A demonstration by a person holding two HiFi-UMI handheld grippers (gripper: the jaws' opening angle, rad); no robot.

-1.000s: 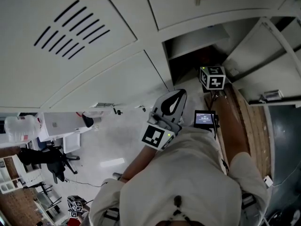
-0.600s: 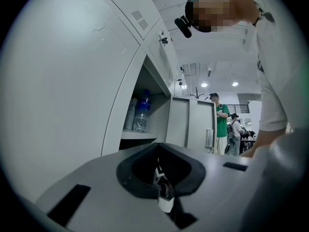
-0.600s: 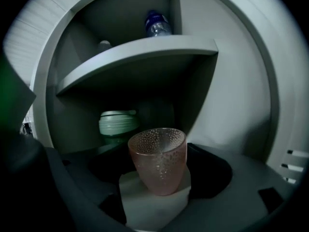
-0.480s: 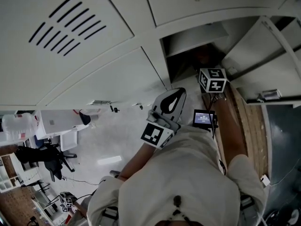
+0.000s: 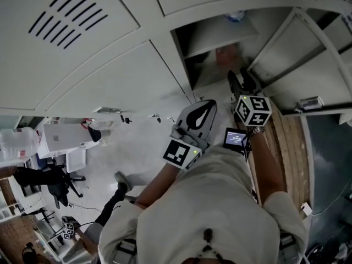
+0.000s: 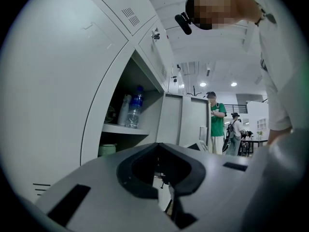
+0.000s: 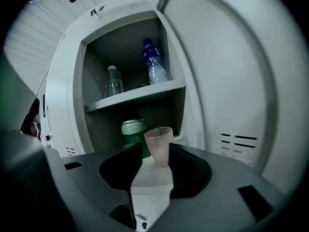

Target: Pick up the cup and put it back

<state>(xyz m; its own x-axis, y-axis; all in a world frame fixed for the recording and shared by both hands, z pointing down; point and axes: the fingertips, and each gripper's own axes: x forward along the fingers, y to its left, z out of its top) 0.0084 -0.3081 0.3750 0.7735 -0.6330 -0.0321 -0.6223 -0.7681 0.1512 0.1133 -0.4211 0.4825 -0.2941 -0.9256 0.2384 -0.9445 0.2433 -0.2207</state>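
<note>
The right gripper's (image 7: 157,159) fingers (image 7: 190,170) have just been closing and now clamp the cup (image 7: 160,146), which stands upright between their tips, with the locker (image 7: 72,81) beyond them. The pick looks made, and the putting back remains. Compared with the earlier head view, this gripper has drawn back out of the locker. The left gripper's (image 6: 158,149) fingers are together and empty.

Centre of the frame: a pale, translucent pink cup (image 7: 159,146) with a fine dimpled pattern. Just behind it is a mint green jar (image 7: 133,128). Higher up stands a clear bottle (image 7: 154,66) with a blue cap. The locker (image 7: 217,81) is off-white, with dark vent slits (image 7: 239,141) at lower right.
</note>
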